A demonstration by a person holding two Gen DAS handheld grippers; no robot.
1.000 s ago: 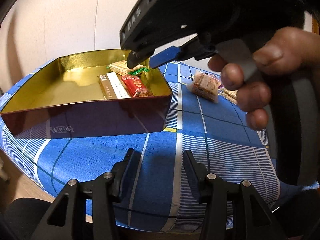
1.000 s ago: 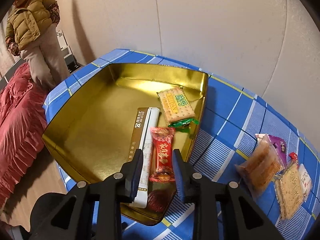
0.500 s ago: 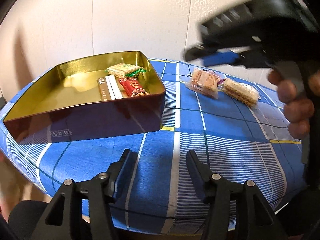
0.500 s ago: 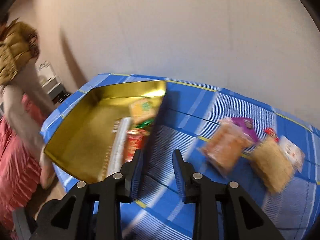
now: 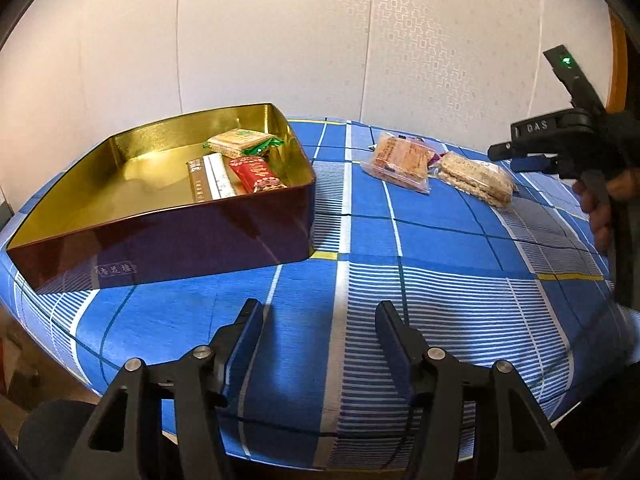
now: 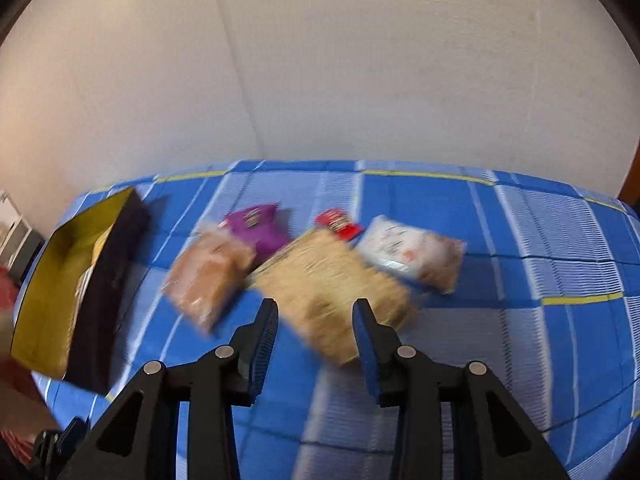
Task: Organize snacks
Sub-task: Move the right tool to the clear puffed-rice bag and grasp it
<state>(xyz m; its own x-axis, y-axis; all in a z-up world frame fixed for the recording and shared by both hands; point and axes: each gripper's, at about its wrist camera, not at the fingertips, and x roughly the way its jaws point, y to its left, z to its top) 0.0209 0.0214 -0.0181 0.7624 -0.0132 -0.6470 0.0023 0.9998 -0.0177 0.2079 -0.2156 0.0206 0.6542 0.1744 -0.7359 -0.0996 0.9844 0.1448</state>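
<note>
I see the snacks split between two places: three lie inside the gold-lined tin (image 5: 168, 216), which sits at the left of the blue checked cloth (image 5: 420, 248), and the rest lie loose on the cloth to its right. In the tin, a green-labelled cracker pack (image 5: 239, 142) sits at the back, with a long brown-and-white sachet (image 5: 210, 178) and a red wrapper (image 5: 258, 174) side by side in front of it; their print is too small for me to read. The tin's dark outer wall carries a small label of characters I cannot make out. My right gripper (image 6: 314, 334), marked "DAS" on its body, has just been opening, nothing between its jaws, above a pale crumbly pack (image 6: 332, 292); beside that lie an orange-brown pack (image 6: 208, 276), a purple packet (image 6: 258, 226), a red packet (image 6: 338, 224) and a white pack (image 6: 408, 252), all blurred. My left gripper (image 5: 320, 320) has also been opening, empty, over bare cloth.
</note>
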